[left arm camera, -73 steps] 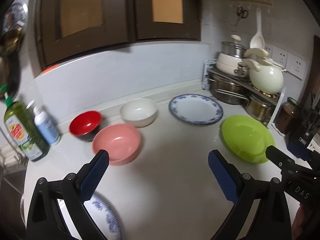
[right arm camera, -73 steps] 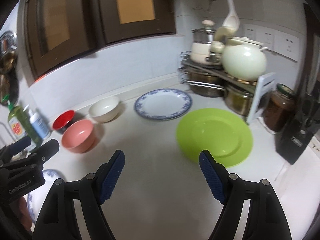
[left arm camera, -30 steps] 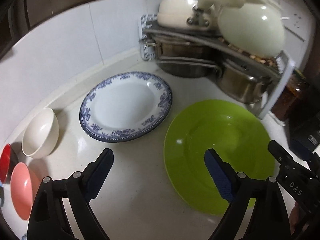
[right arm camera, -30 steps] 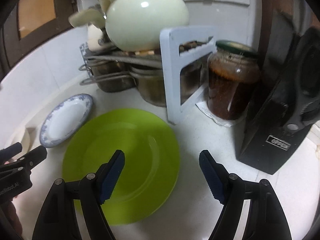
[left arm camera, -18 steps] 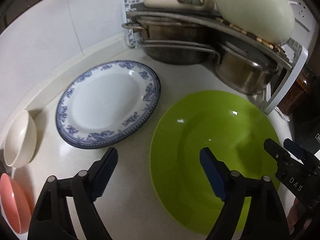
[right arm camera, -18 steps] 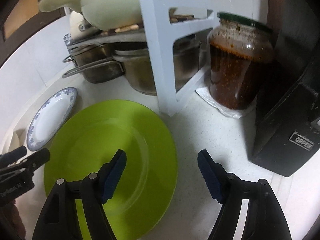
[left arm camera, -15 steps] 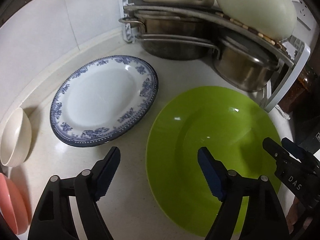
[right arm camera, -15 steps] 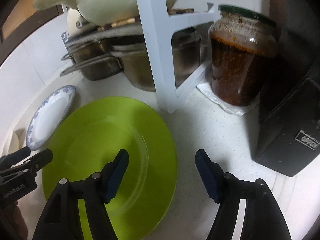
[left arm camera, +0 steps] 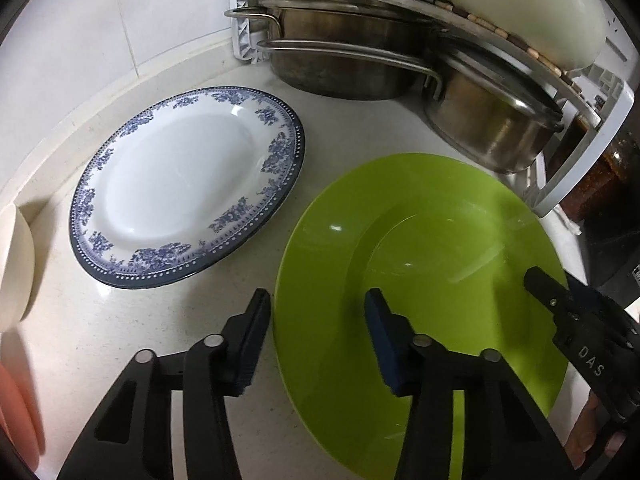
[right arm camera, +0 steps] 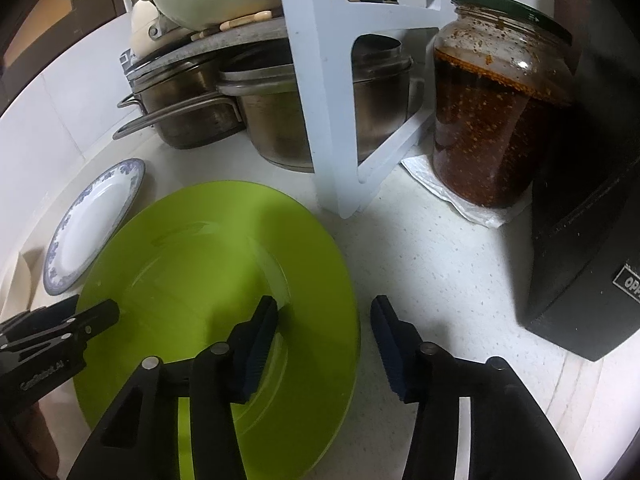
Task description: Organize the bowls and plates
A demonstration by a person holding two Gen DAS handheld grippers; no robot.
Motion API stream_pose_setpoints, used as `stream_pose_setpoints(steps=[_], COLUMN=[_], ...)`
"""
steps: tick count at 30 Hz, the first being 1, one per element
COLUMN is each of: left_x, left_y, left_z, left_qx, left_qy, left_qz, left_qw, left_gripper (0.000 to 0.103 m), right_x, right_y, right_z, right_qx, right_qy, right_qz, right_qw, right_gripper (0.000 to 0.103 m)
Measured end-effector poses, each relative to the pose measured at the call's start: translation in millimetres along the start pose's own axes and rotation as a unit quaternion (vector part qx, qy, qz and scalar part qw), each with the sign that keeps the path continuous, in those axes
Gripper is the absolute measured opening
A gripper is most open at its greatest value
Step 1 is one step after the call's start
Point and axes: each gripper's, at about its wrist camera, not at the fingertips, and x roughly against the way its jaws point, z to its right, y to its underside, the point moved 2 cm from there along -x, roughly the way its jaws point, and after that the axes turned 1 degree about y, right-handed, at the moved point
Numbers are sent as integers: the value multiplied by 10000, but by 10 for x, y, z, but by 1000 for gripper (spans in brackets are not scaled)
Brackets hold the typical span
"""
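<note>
A lime-green plate (left arm camera: 440, 280) lies flat on the white counter, with a blue-and-white plate (left arm camera: 180, 192) to its left. My left gripper (left arm camera: 318, 308) straddles the green plate's left rim, one pad outside it and one over the plate; its jaws are closing and the pads do not press on the rim. My right gripper (right arm camera: 324, 312) straddles the right rim of the green plate (right arm camera: 200, 264) the same way, jaws closing, not gripping. Each gripper shows in the other's view: the right gripper (left arm camera: 560, 304) and the left gripper (right arm camera: 92, 316). A white bowl (left arm camera: 12, 264) and a pink bowl (left arm camera: 16, 400) sit at the far left edge.
A white rack (right arm camera: 332, 120) behind the green plate holds steel pots (left arm camera: 360, 64) below and a cream kettle (left arm camera: 528, 8) on top. A jar of dark red paste (right arm camera: 492, 120) and a black knife block (right arm camera: 592, 248) stand to the right.
Both grippers have come down closer to the green plate and their jaws have narrowed, each now straddling one side of its rim. The plate has not moved.
</note>
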Motion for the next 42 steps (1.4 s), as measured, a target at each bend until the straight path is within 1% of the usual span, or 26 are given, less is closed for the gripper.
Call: stream_pose_setpoints(steps=[3,14,20,31,42], left_x=[-6,22,110,407,848], left_y=[-9,-19,14,100,243], left_z=[-13,-21,-11,-86,-222], left_qx=[58,165,161,315,590], left_qy=[20,-22,-66,-112,-221], left_qz=[30,76,129,329,610], left_qw=[10000,9998,9998,9989,9961], left_gripper=[41,39,38,38,38], right_x=[-1,-25,27,277,650], right_y=[-6,-28,-23,-10,10], right_z=[-24,-61,-53,-125,-304], right_qx=[30,40,19,110,388], right_qy=[-27,-8,-45,-100,-209], right_qz=[1,-26,-6,154,412], right_qw=[10000,10000,10000,9998,9982], right_gripper=[42,41,40,39,39])
